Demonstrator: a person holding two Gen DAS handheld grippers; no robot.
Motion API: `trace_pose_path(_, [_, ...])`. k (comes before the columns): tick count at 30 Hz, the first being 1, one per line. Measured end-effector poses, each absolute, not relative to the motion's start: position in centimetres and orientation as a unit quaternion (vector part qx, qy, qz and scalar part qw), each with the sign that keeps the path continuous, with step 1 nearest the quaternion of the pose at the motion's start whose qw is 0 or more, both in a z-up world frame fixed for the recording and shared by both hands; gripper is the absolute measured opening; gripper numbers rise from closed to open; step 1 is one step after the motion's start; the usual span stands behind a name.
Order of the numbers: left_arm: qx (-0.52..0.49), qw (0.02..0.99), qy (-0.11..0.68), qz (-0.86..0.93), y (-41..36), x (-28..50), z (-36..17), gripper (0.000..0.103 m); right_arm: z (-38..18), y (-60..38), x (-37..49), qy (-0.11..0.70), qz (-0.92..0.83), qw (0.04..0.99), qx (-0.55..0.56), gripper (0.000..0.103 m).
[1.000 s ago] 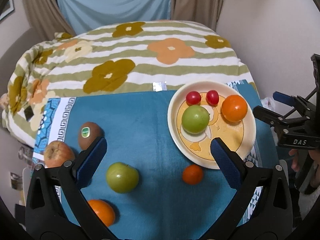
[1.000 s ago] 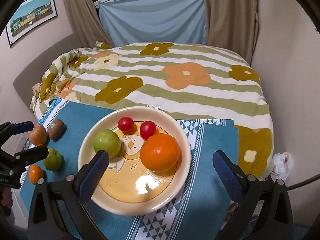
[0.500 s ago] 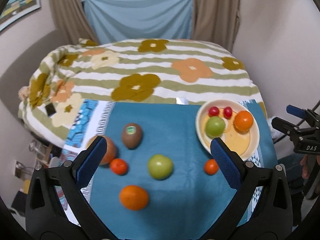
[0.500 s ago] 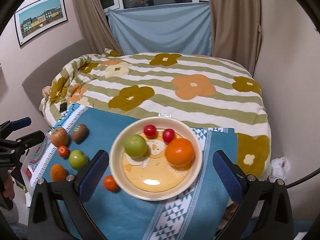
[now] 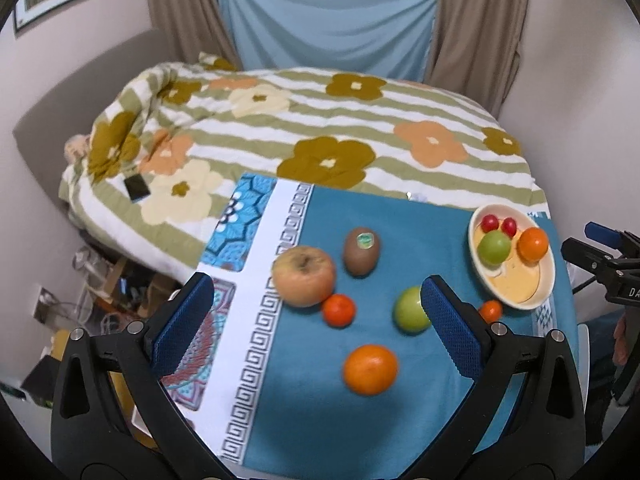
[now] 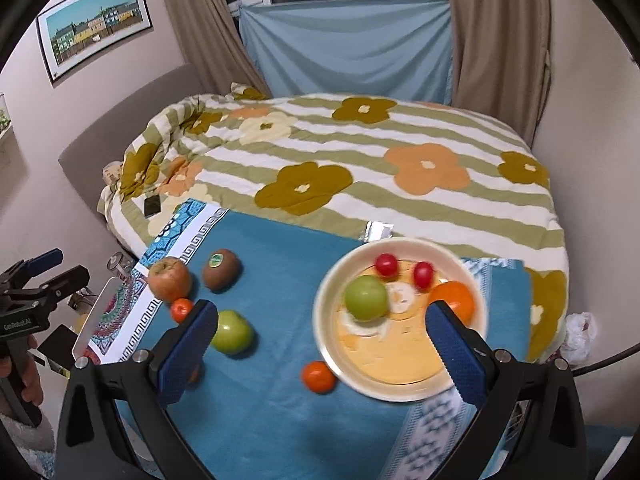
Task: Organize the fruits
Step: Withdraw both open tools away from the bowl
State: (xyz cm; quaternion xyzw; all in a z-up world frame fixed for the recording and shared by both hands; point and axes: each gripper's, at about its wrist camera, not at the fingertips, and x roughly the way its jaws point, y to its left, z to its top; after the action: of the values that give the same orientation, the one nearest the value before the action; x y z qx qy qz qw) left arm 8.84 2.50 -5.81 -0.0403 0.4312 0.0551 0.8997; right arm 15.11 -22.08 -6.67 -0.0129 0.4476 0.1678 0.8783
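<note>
Hidden, cropped and blurred parts

In the right wrist view, the right gripper's (image 6: 320, 332) blue fingers (image 6: 456, 354) cover part of the plate's orange (image 6: 454, 298) and the near orange (image 6: 195, 374) on the cloth; the plate (image 6: 332, 344) is motion-blurred. In the left wrist view, a finger (image 5: 450, 326) overlaps the loose green apple (image 5: 408, 310), the kiwi's sticker (image 5: 364, 240) is unreadable, and the right gripper (image 5: 608, 258) is cut by the right edge.

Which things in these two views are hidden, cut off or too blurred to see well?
- Large orange on the plate: right wrist view, partly behind a gripper finger.
- Green apple on the cloth: left wrist view, right side covered by a finger.
- Kiwi sticker: blurred, text unreadable.
- Orange at the cloth's near left: right wrist view, almost wholly behind the other finger.
</note>
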Motion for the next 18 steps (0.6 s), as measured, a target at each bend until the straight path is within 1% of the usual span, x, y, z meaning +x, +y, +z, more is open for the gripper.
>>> trace_pose_path(6, [-0.054, 0.884, 0.463, 0.034, 5.6, 10.1, -8.1, 0.103, -7.9, -17.7, 15.9, 0.472, 0.182, 0.863, 0.006, 0.103])
trace_pose_path(18, [-0.066, 0.855, 0.513, -0.024, 9.0, 14.1, -13.4, 0.103, -10.9, -11.3, 18.0, 0.501, 0.144, 0.853, -0.01, 0.103])
